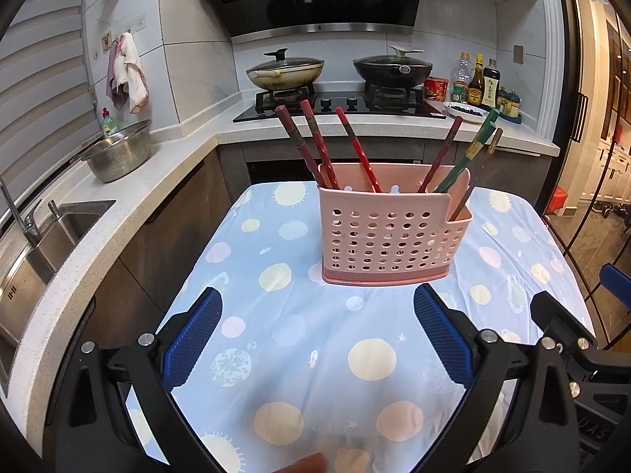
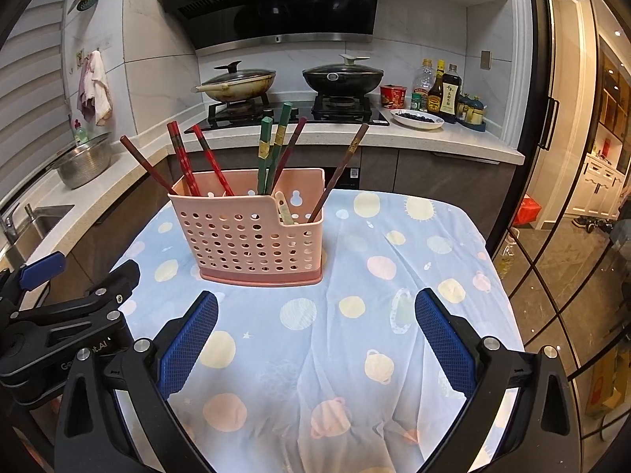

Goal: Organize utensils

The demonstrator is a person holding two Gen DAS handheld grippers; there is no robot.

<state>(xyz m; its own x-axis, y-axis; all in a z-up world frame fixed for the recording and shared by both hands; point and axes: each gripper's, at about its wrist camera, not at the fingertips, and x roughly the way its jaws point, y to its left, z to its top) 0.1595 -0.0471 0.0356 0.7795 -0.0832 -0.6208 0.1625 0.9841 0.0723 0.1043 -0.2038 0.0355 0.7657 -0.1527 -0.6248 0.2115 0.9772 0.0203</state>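
A pink perforated utensil holder (image 1: 390,232) (image 2: 252,232) stands upright on the table covered by a blue spotted cloth (image 1: 315,335) (image 2: 355,315). Several red, green and brown chopsticks (image 1: 355,146) (image 2: 272,146) lean out of its top, and a pale utensil (image 2: 284,208) sits in the small side pocket. My left gripper (image 1: 317,303) hovers open just in front of the holder with nothing between its blue pads. My right gripper (image 2: 315,307) is also open and empty, a little in front of the holder. Each gripper shows at the edge of the other's view.
A countertop with a sink (image 1: 35,252) and a steel colander (image 1: 118,153) runs along the left. Behind the table is a stove with two lidded pans (image 1: 284,71) (image 1: 392,67), bottles (image 1: 477,82) and a plate. A glass door (image 2: 572,197) stands to the right.
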